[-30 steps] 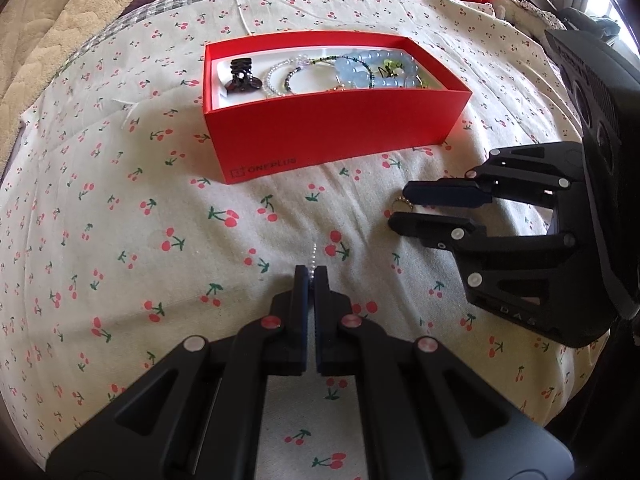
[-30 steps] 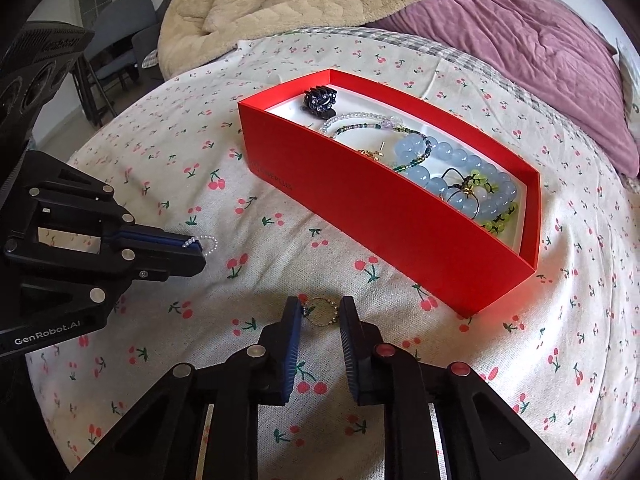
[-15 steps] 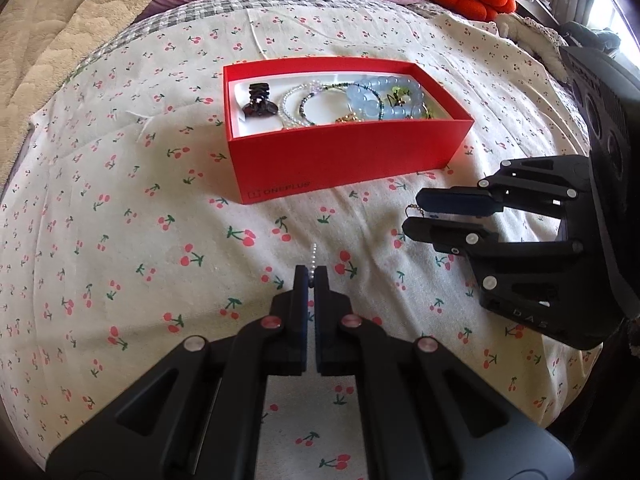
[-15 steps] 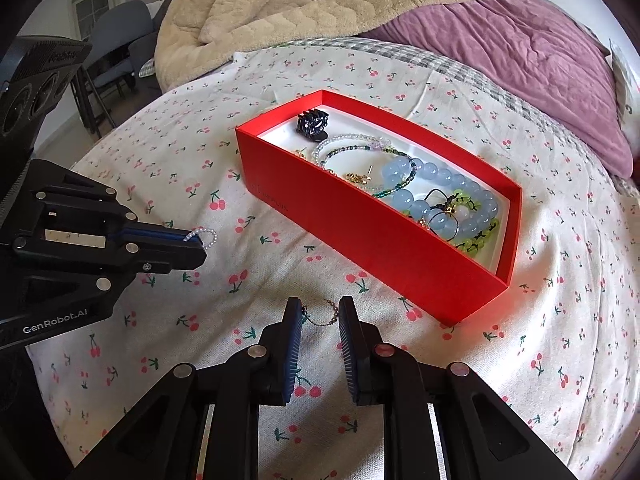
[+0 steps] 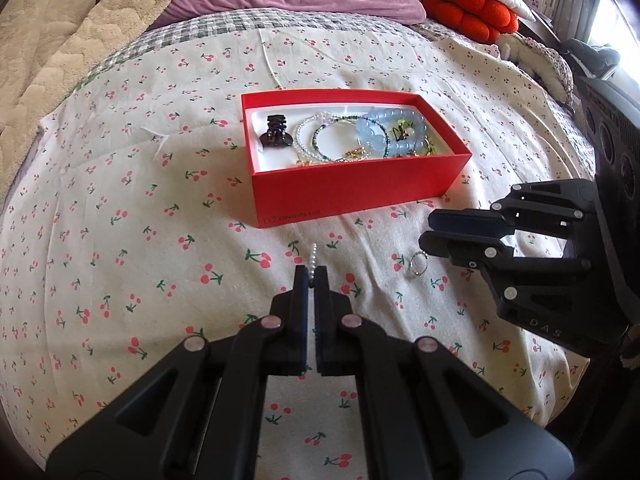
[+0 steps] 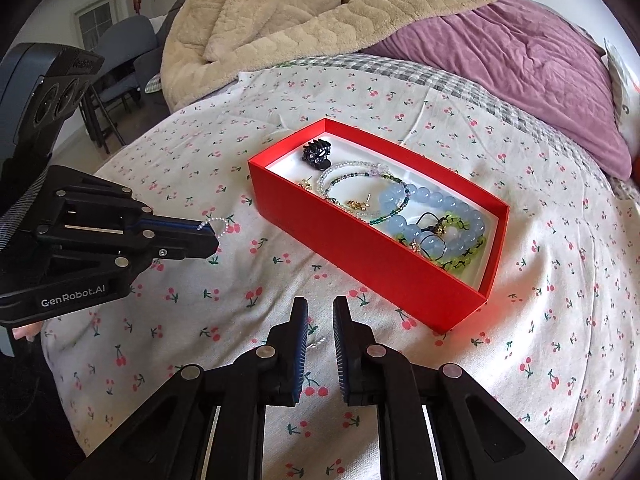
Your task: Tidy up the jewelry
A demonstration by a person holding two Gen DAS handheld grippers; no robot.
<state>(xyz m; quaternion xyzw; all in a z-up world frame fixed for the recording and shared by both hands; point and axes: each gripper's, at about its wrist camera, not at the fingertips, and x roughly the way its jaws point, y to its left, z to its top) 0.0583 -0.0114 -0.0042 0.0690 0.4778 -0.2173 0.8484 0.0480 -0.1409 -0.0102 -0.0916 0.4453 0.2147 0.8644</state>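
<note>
A red box sits on the cherry-print bedsheet and holds a black hair claw, bead bracelets and small gold pieces. My left gripper is shut on a small white pearl ring, held above the sheet in front of the box. My right gripper is open and empty, raised above the sheet. A thin metal ring lies on the sheet just below its fingers; in the right wrist view only a sliver shows between them.
A beige blanket and a purple duvet lie behind the box. Orange cushions are at the far right. A chair stands beyond the bed's left edge.
Both grippers have risen and pulled back from the box. The thin ring that sat between the right gripper's fingers now lies on the sheet beneath them. The left gripper still holds the pearl ring.
</note>
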